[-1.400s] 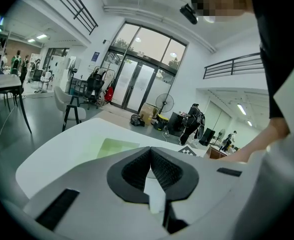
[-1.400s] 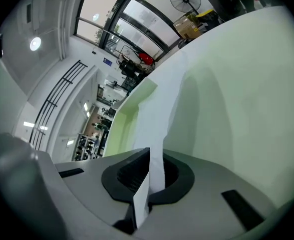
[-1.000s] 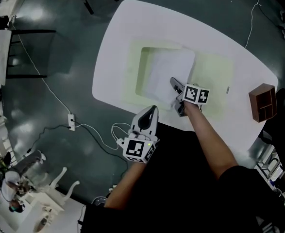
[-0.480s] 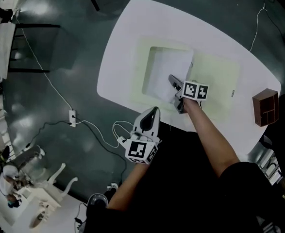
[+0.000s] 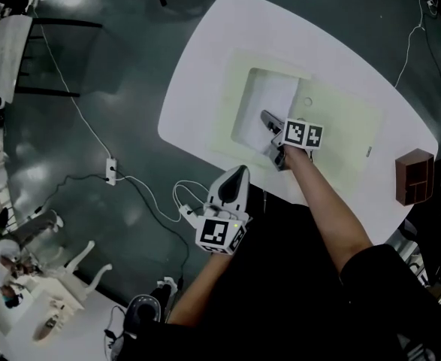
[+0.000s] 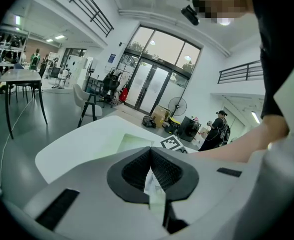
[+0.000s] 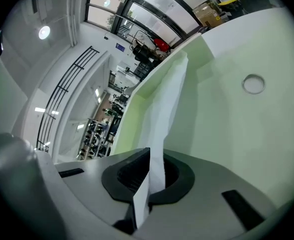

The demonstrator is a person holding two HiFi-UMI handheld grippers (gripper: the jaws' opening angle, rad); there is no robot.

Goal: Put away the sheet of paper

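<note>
A white sheet of paper [image 5: 261, 105] lies over the left half of an open pale green folder [image 5: 339, 130] on the white table [image 5: 220, 43]. My right gripper [image 5: 270, 120] is shut on the sheet's near edge. In the right gripper view the paper [image 7: 168, 101] rises on edge from between the jaws of the right gripper [image 7: 149, 176], along the green folder [image 7: 227, 129]. My left gripper [image 5: 237, 173] hangs off the table's near edge, close to my body, jaws together, nothing held. In its own view the left gripper [image 6: 152, 173] points toward the table [image 6: 76, 144].
A brown wooden box [image 5: 414, 177] stands at the table's right end. A power strip [image 5: 110, 169] and cables lie on the dark floor to the left. A chair [image 5: 10, 43] stands at the far left. A round mark [image 7: 253, 83] shows on the folder's inner face.
The sheet looks narrower, drawn up more on edge over the folder's left half by the right gripper. The left gripper has stayed where it was.
</note>
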